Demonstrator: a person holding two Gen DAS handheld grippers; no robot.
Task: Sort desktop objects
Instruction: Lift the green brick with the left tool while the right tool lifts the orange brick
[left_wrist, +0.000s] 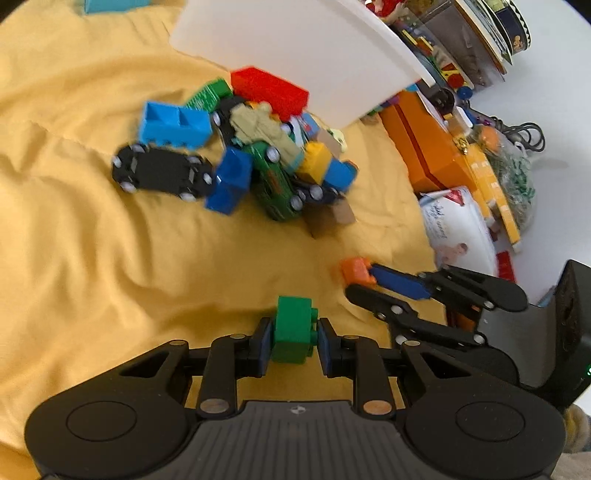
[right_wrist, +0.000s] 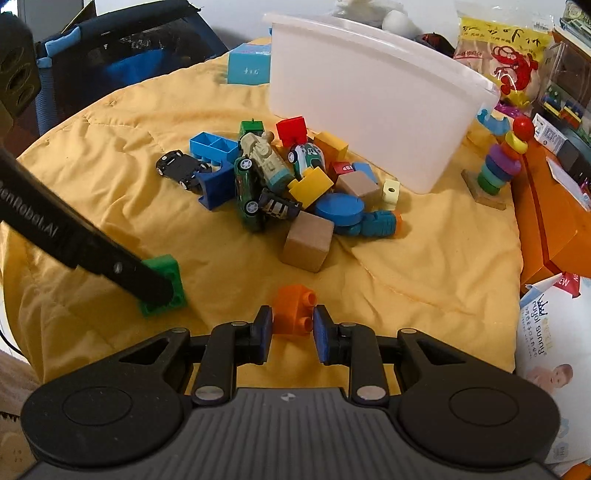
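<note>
The yellow cloth (right_wrist: 424, 266) is soft, matt fabric, creased and stitched in quilted lines. The green brick (left_wrist: 293, 328) and orange brick (right_wrist: 293, 308) are smooth, slightly shiny plastic, and the white bin (right_wrist: 369, 110) is frosted, translucent plastic. The big cube (right_wrist: 308, 242) looks like plain matt wood.

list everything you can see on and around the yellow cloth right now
green brick: 1, green, between the left gripper's pads
orange brick: 1, orange, between the right gripper's pads
toy pile: many, mixed colours, cars, a tan train and blocks, cloth centre
wooden cube: 1, tan, near edge of pile
white bin: 1, white, behind pile
ring stacker: 1, multicolour, right of bin
blue box: 1, light blue, left of bin
yellow cloth: 1, under everything
left gripper: 1, black, blue pads
right gripper: 1, black, blue pads
</note>
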